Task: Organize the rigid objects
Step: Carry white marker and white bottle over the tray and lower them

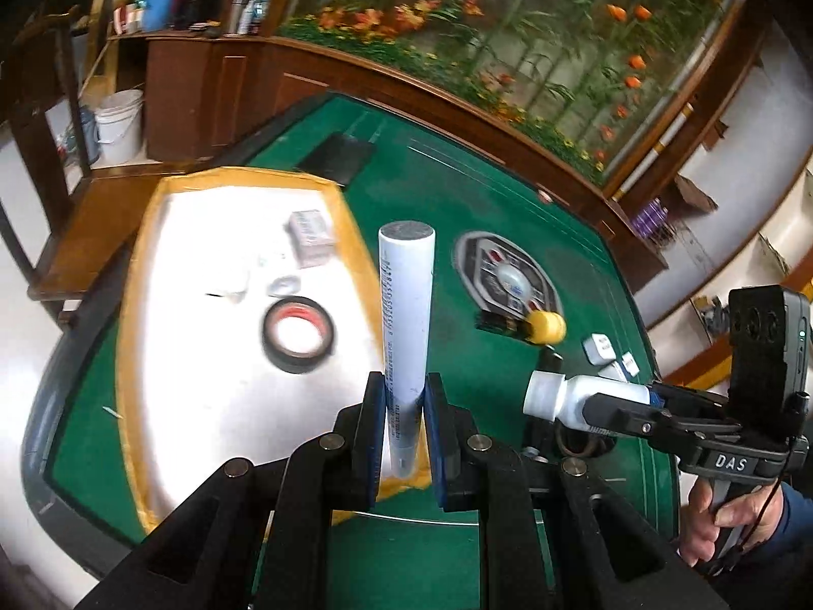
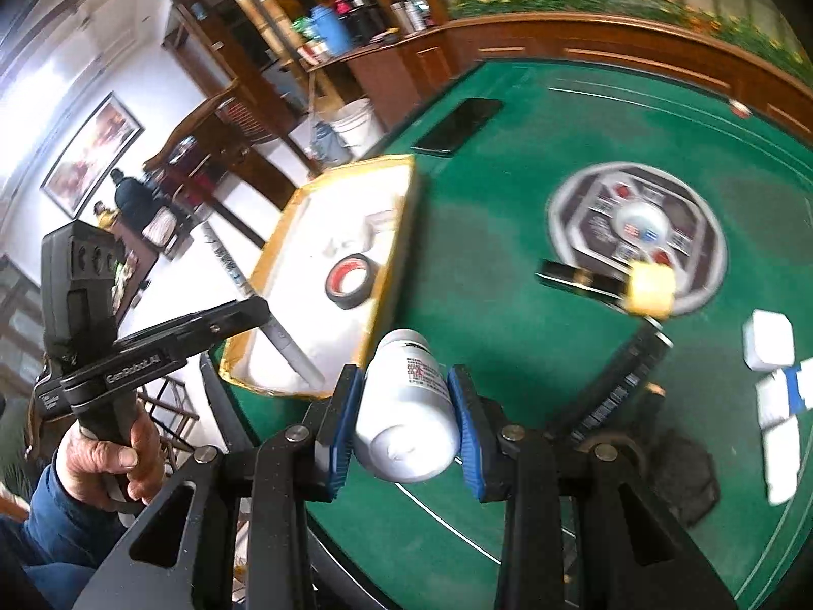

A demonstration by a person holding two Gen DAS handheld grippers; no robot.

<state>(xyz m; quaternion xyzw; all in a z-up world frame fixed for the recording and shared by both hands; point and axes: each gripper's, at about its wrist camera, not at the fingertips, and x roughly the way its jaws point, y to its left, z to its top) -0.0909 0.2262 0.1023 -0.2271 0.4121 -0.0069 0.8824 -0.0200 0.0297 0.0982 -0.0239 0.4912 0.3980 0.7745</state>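
My left gripper (image 1: 405, 401) is shut on a long white tube (image 1: 406, 305) and holds it over the near right edge of the white tray with a yellow rim (image 1: 152, 264). The tube (image 2: 297, 356) also shows in the right wrist view, above the tray (image 2: 391, 254). My right gripper (image 2: 404, 406) is shut on a white pill bottle (image 2: 406, 406), above the green table beside the tray; it appears in the left wrist view (image 1: 569, 399). In the tray lie a black tape roll (image 1: 298, 334) and a small white box (image 1: 311, 236).
On the green table (image 1: 457, 193) sit a round control panel (image 1: 508, 274), a yellow-capped black item (image 1: 543, 326), white tiles (image 1: 604, 351), a black tube (image 2: 620, 381) and a black phone (image 2: 457, 124). A wooden counter and white bucket (image 1: 119, 124) stand beyond.
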